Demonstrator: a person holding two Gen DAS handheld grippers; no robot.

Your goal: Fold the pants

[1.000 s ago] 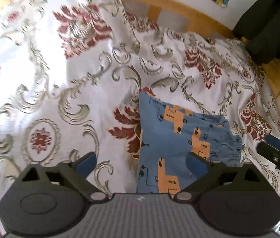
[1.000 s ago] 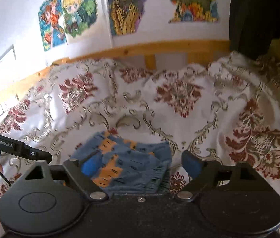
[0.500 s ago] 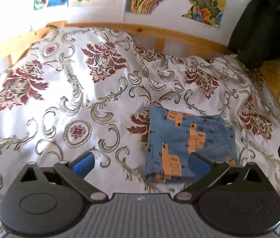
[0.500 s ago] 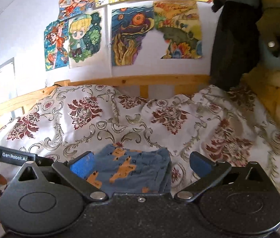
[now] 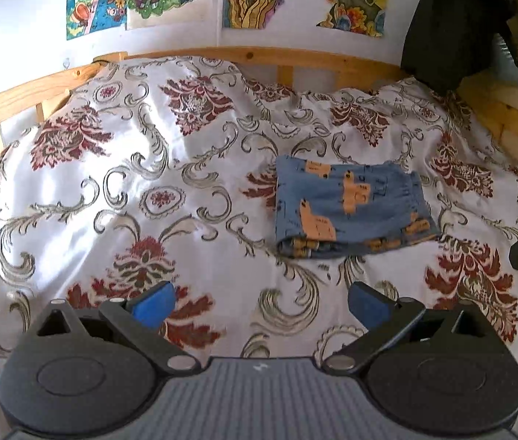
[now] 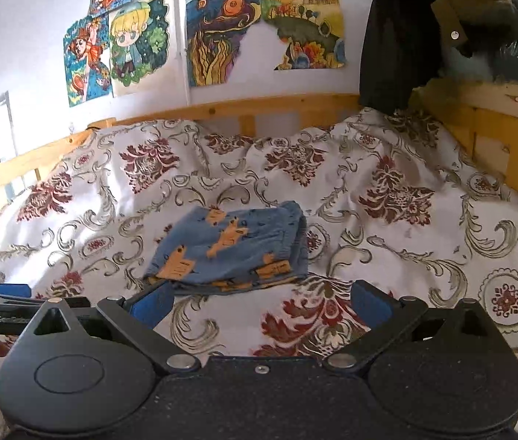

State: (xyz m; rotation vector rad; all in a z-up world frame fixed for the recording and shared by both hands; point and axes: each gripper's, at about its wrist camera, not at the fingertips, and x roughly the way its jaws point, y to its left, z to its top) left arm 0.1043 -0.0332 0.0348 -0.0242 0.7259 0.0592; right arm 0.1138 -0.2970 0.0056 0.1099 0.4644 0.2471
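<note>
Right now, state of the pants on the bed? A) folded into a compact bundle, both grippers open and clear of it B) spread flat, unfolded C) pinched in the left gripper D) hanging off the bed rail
A: the pants lie as a folded bundle on the bedspread, and the left gripper and right gripper are open, not touching them.

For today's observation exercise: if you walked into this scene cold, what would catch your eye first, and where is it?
First the small blue pants with orange animal prints, folded into a compact bundle on the white bedspread with dark red flowers and grey scrolls. Next the bright cartoon posters on the wall above the wooden bed rail. Up close, the left gripper and right gripper both hang open and empty, short of the pants.
</note>
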